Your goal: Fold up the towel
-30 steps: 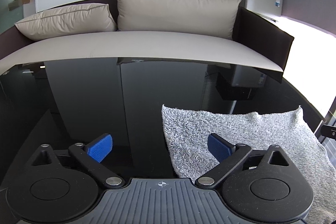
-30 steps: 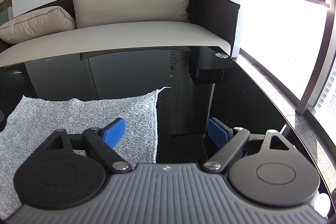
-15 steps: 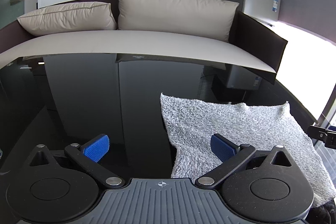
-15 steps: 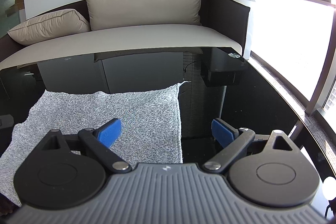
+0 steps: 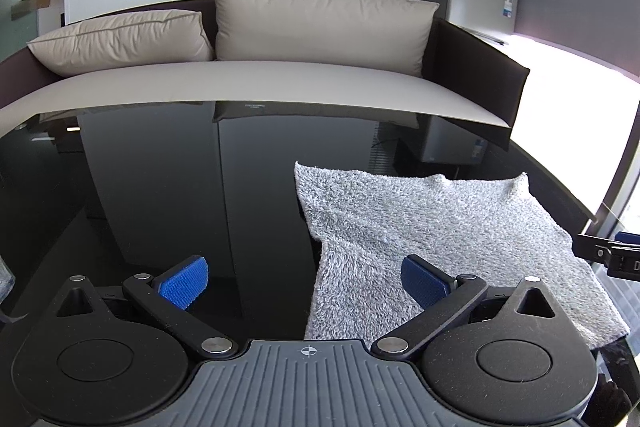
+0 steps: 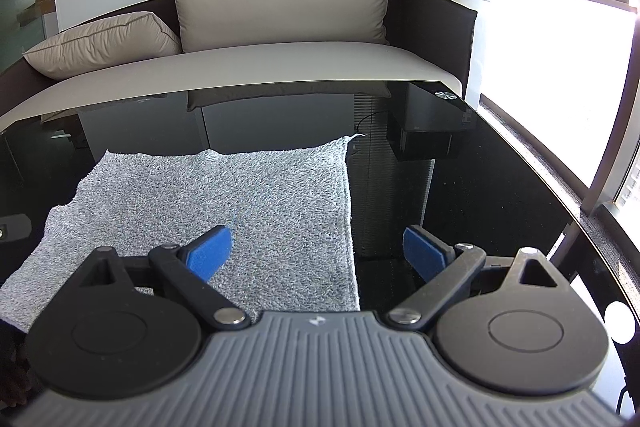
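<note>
A grey towel (image 5: 440, 227) lies spread on the glossy black worktop (image 5: 160, 187), in the lower right of the left wrist view and the lower left of the right wrist view. The left tool (image 5: 304, 277) has its blue pads (image 5: 184, 281) wide apart, holding nothing; its right pad is over the towel's left edge. The right tool (image 6: 318, 251) is also spread wide and holds nothing, its left pad over the towel (image 6: 240, 195) and its right pad over bare worktop (image 6: 460, 187). Behind the worktop stands a sofa (image 6: 260, 63) with beige cushions (image 6: 280, 3).
</note>
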The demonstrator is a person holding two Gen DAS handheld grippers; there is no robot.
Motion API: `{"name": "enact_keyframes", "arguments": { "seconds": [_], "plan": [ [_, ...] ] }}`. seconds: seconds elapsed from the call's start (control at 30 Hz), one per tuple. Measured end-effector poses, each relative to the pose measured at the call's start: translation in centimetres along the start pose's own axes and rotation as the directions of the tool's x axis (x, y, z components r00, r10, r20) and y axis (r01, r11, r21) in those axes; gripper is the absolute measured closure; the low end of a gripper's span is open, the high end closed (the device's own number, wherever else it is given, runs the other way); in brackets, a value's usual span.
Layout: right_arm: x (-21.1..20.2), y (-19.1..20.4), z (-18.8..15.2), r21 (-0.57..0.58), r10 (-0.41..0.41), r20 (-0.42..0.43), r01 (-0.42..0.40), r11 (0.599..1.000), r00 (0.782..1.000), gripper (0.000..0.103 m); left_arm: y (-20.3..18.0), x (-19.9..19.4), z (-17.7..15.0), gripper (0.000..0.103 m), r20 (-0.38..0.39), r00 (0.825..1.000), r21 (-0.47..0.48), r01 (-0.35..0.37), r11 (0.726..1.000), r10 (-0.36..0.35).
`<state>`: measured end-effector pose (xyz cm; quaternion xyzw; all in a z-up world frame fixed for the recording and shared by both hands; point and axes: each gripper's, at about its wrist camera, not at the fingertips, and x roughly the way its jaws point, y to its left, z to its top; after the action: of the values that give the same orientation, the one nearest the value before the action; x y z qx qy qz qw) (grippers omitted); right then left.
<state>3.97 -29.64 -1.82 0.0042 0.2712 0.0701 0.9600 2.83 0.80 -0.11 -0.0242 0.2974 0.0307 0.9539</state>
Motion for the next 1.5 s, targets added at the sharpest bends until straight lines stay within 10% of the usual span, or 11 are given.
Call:
{"name": "enact_keyframes", "arguments": {
  "seconds": [1.2, 1.5],
  "plan": [
    [-6.0, -1.1, -4.6, -0.004, -0.005, -0.044, 0.005, 1.0, 0.999, 0.008, 0.6, -5.3, -3.8, 0.002, -0.017, 0.999, -0.006, 0.03, 1.0, -0.03],
    [-6.6, -1.4, -4.9, 0.011, 0.002, -0.045, -0.002, 1.0, 0.999, 0.008, 0.5, -5.4, -4.2, 0.015, -0.031, 0.998, -0.002, 0.058, 0.998, -0.058]
  ]
}}
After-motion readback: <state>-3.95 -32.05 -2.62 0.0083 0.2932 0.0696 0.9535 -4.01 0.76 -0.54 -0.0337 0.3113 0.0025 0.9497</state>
